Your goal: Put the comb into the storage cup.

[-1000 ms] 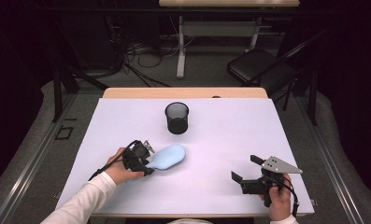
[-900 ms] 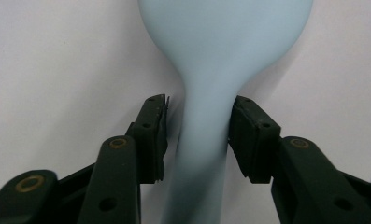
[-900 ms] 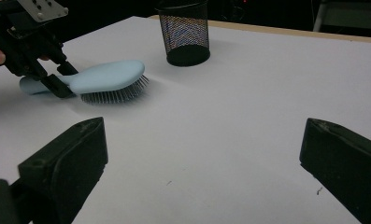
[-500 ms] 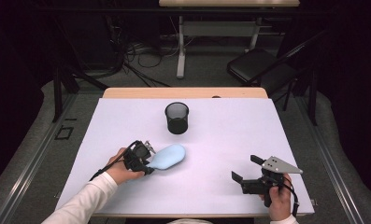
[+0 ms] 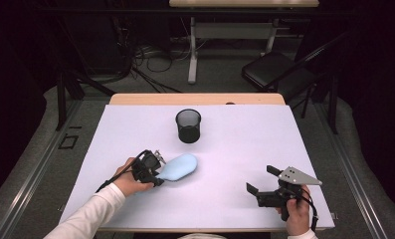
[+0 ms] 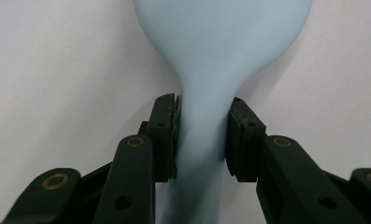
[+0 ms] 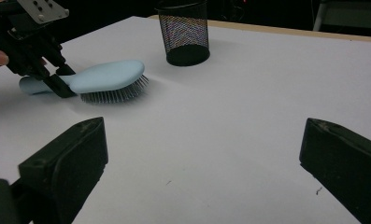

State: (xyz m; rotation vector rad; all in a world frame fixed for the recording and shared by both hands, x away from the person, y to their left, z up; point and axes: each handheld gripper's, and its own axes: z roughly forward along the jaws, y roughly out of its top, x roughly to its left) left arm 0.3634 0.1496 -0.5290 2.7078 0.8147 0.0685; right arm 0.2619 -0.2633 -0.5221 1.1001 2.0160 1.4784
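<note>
On the table: one hairbrush (image 5: 179, 167) (left gripper (image 5: 152, 169) just clamped its handle), one mesh cup (image 5: 188, 125).

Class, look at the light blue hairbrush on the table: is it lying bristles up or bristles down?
Bristles down. The right gripper view shows the hairbrush with its bristles against the table and its smooth back facing up.

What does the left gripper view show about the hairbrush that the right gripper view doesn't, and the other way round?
Left gripper view: the left gripper has its fingers pressed on both sides of the pale blue hairbrush at its narrow neck. Right gripper view: the bristles face down on the white table, a black mesh cup stands beyond the brush, and the right gripper is open. Both share the brush on the table.
</note>
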